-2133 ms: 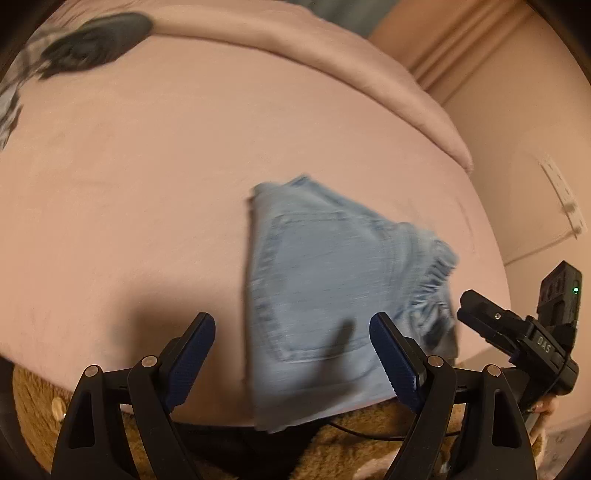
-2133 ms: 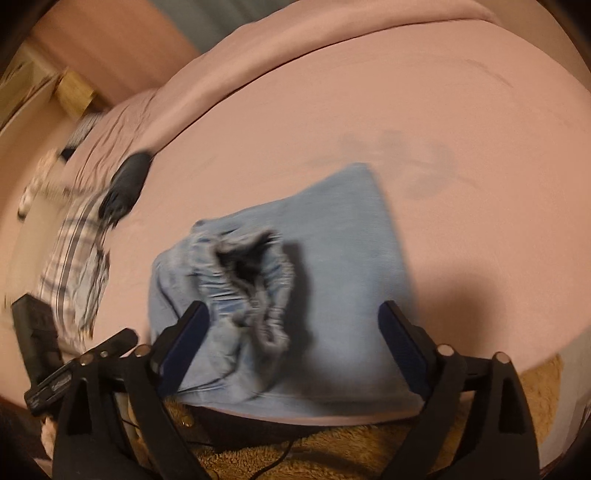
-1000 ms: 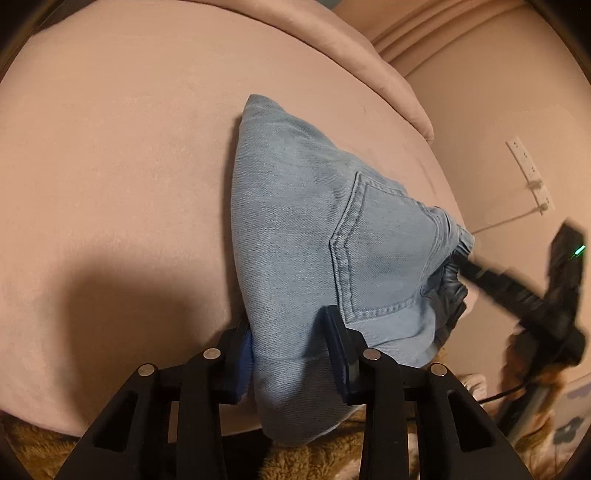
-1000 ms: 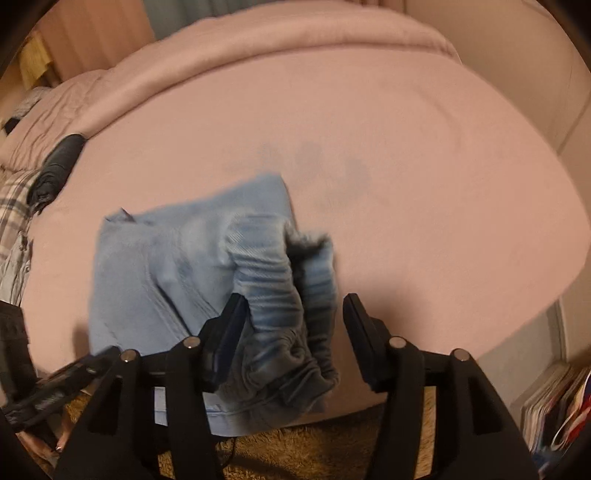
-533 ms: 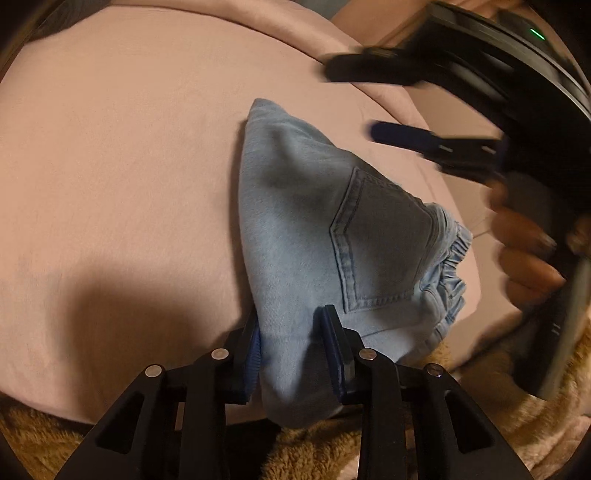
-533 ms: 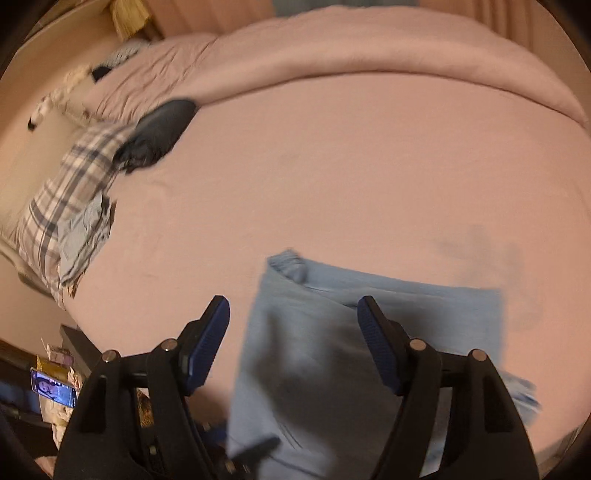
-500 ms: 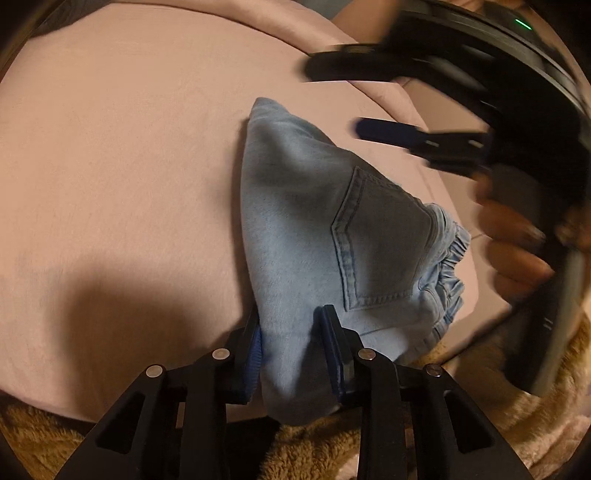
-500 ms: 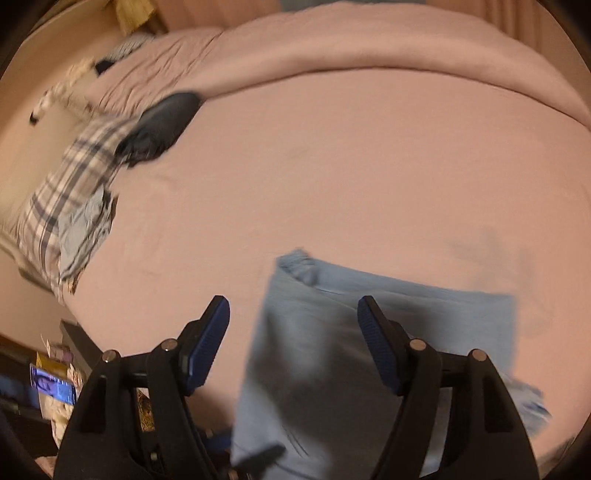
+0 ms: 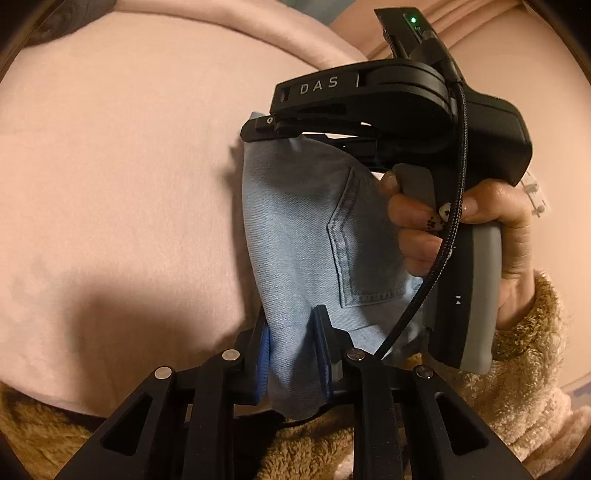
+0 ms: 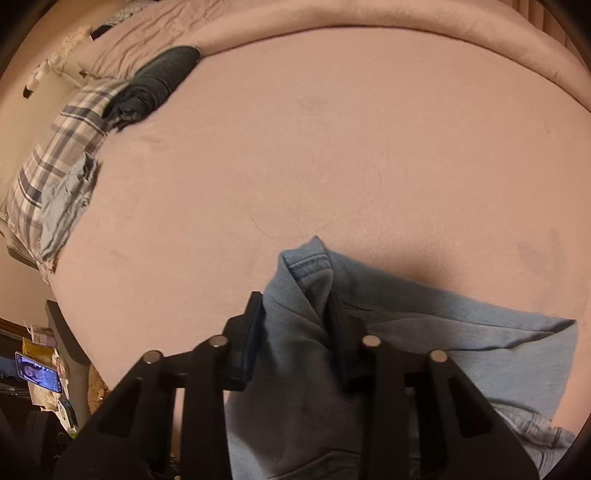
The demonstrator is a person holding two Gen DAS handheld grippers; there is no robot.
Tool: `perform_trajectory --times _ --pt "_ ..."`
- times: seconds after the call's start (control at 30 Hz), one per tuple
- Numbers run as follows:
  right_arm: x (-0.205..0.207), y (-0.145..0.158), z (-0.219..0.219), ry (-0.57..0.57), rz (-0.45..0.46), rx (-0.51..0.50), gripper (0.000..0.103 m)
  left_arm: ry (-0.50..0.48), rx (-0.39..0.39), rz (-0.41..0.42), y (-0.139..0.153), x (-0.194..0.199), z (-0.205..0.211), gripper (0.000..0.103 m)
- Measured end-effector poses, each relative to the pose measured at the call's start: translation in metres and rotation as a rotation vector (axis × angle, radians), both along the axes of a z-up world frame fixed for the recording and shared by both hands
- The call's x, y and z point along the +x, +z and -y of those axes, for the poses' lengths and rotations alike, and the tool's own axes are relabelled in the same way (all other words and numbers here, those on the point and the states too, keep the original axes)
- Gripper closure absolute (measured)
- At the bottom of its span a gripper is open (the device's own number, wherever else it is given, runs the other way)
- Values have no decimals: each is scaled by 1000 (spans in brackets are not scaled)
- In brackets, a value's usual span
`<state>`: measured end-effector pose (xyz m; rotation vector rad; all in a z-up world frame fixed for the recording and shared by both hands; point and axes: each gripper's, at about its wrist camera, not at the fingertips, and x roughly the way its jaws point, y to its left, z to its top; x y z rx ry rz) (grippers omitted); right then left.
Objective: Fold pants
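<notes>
Light blue denim pants (image 9: 295,229) lie folded on the pink bed (image 9: 110,166), back pocket facing up. My left gripper (image 9: 291,350) is shut on the pants' near corner at the bed's front edge. My right gripper (image 10: 295,332) is shut on the far corner of the pants (image 10: 424,350), and it also shows in the left wrist view (image 9: 280,129), held by a hand above the far end of the fabric. That hand hides part of the pocket and waistband.
A dark folded garment (image 10: 155,85) and a plaid cloth (image 10: 55,166) lie at the bed's far left. A rolled pink blanket (image 10: 369,14) runs along the back. A phone and clutter (image 10: 37,373) sit beside the bed, lower left. A tan rug (image 9: 48,435) lies below.
My right gripper has let go of the waistband, swung over to the pants' far corner and shut on it. My left gripper has stayed shut on the near corner.
</notes>
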<state>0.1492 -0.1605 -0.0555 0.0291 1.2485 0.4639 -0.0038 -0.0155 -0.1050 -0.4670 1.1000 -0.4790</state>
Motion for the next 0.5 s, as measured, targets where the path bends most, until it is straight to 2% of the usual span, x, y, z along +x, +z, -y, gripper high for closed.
perform_trajectory --times 0.1,0.2,0.3,0.37,0.5 --pt "0 9 2 -27 20 54 75 16 12 19 14 2 -2 82" --pt "1 18 -1 -29 33 123 75 24 83 63 24 -5 -3 82" --pt "3 8 -11 -28 19 111 75 37 109 28 14 -4 -1 82" --pt "4 -9 -17 -32 -8 92 75 43 138 -3 4 -2 3 81" --pt "4 -20 -24 -36 -8 71 74 48 135 -18 3 1 7 81"
